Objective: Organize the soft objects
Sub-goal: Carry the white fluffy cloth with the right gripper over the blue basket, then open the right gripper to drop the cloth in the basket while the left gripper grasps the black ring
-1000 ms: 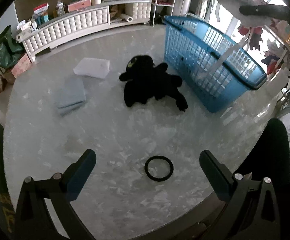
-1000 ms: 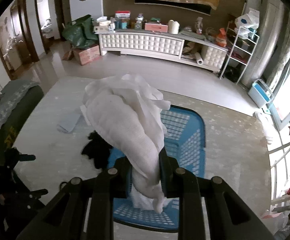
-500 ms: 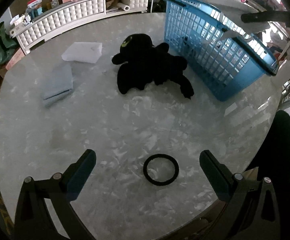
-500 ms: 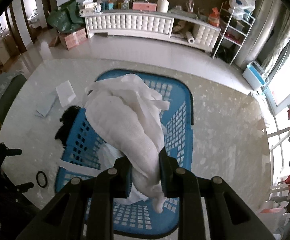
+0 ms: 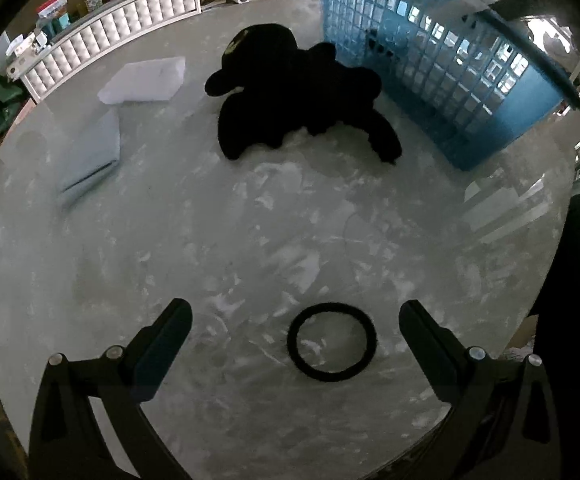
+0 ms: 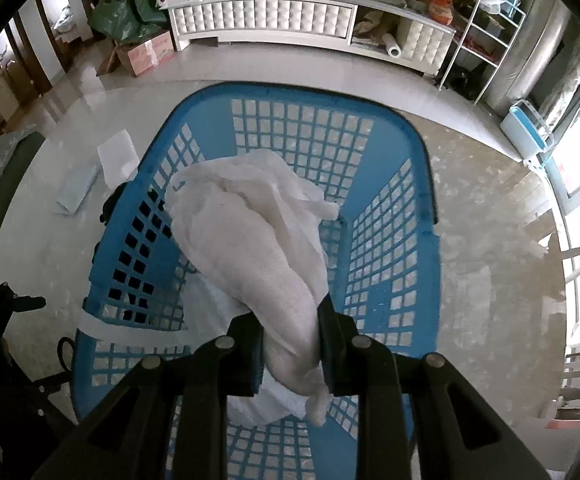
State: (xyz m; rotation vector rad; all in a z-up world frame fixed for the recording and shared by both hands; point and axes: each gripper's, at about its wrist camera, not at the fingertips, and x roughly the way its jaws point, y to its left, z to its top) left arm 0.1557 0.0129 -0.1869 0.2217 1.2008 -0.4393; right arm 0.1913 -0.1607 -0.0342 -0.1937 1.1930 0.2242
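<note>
My right gripper (image 6: 290, 332) is shut on a white cloth (image 6: 250, 248) and holds it inside the mouth of the blue basket (image 6: 426, 184), above another white item on the basket floor. My left gripper (image 5: 294, 312) is open and empty, low over the table, with a black hair tie (image 5: 332, 347) between its fingers. A black plush toy (image 5: 298, 88) lies beside the basket (image 5: 430, 60) in the left wrist view. A folded grey cloth (image 5: 90, 156) and a white pad (image 5: 142, 84) lie at the table's left.
The round marble table (image 5: 250, 240) ends close behind the hair tie. A white sideboard (image 6: 266, 16) with boxes stands across the room. A wire shelf (image 6: 486, 32) and windows are at the right. A dark chair back (image 5: 570, 320) is at the table's right edge.
My right gripper has lowered the white cloth down into the basket. My left gripper has dropped closer to the table, toward the hair tie, still open.
</note>
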